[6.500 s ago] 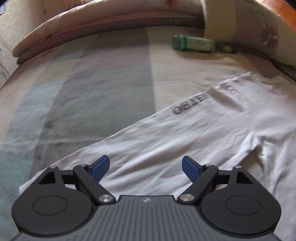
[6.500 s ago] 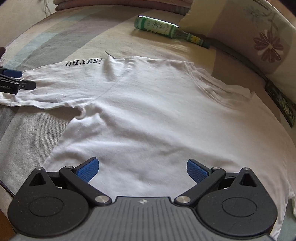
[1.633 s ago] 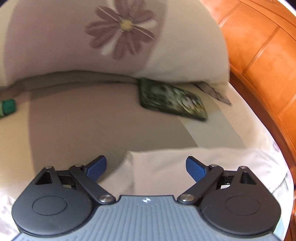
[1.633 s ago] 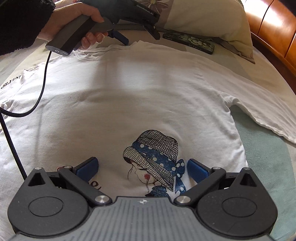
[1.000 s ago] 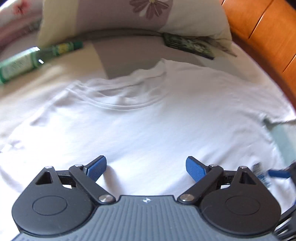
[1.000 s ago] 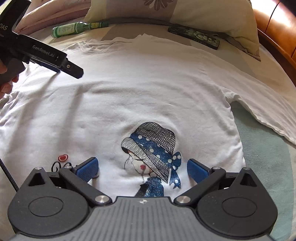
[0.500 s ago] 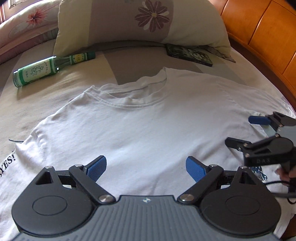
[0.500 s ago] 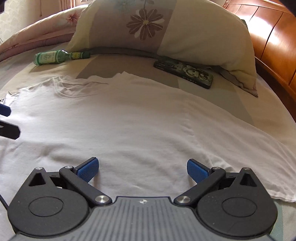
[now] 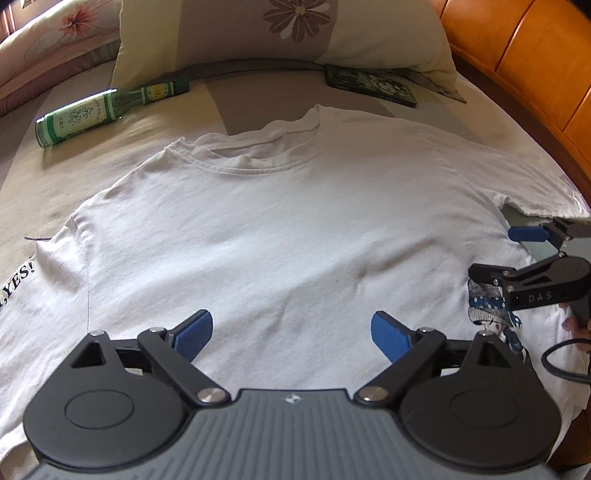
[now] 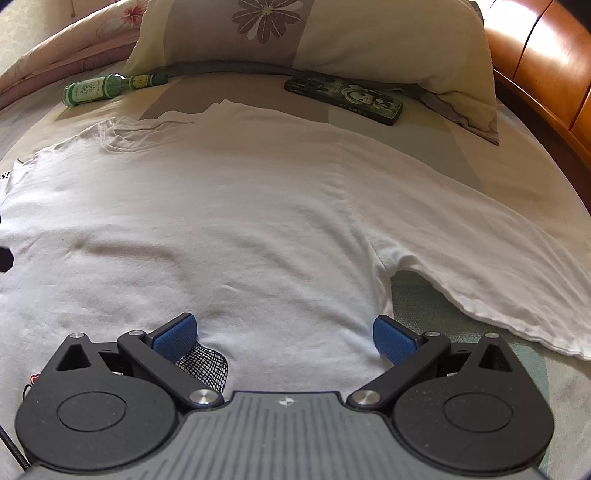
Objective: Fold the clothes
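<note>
A white T-shirt [image 9: 280,221] lies spread flat on the bed [image 9: 258,99] below the pillow [image 9: 280,33], with the left gripper [image 9: 291,332] and right gripper [image 10: 284,334] both wide open, empty, over its lower part

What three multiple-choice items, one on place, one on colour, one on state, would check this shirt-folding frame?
1. Where does the green bottle lie?
A. on the T-shirt
B. on the bedsheet beyond the T-shirt's collar, left of the pillow
C. on the headboard

2. What colour are the tool pads?
A. blue
B. red
C. yellow

3. How does the left tool stand?
A. shut on the collar
B. shut on a sleeve
C. open over the T-shirt

Key: 1 B, the bottle rests on bare sheet beside the pillow; 2 A, both pads show blue; 3 C, its pads stand wide apart above the white T-shirt, gripping nothing.
</note>
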{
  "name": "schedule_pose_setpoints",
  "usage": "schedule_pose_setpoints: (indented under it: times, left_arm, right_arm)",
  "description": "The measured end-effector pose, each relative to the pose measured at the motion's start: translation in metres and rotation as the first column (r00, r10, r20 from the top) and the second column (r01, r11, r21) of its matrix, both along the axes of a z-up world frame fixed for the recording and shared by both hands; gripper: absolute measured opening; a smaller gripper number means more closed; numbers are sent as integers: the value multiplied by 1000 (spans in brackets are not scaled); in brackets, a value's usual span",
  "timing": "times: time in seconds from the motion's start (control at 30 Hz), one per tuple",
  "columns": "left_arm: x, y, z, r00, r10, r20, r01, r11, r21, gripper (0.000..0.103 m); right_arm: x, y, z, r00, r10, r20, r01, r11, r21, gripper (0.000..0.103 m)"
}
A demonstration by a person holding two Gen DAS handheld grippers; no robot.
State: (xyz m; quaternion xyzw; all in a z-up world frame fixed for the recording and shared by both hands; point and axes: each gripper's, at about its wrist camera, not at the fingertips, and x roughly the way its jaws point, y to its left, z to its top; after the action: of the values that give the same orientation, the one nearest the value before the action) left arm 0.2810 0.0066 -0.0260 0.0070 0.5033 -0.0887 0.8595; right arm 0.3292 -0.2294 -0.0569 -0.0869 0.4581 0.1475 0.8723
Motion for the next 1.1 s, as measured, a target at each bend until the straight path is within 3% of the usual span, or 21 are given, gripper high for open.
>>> schedule_pose_setpoints:
  times: [0.23, 0.4, 0.87, 1.1]
  left_arm:
    - [-30, -31, -16, 994, -109, -11, 110, 989, 103, 93]
    - [-48, -37, -29, 992, -118, -45, 122, 989, 87, 93]
    - [-77, -53, -26, 978, -204, -39, 207, 971, 123, 93]
    - [-103, -36, -29, 990, -132, -56, 137, 985, 105, 96]
  right_arm:
    - [-4, 0, -1, 1000, -2, 26, 2, 1000, 0, 103]
    - [-4, 0, -1, 1000, 0, 30, 0, 1000, -1, 103]
    - [-8, 0, -2, 998, 1, 58, -1, 1000, -1, 103]
    - [-7, -1, -2, 998, 24, 64, -24, 1000, 1, 103]
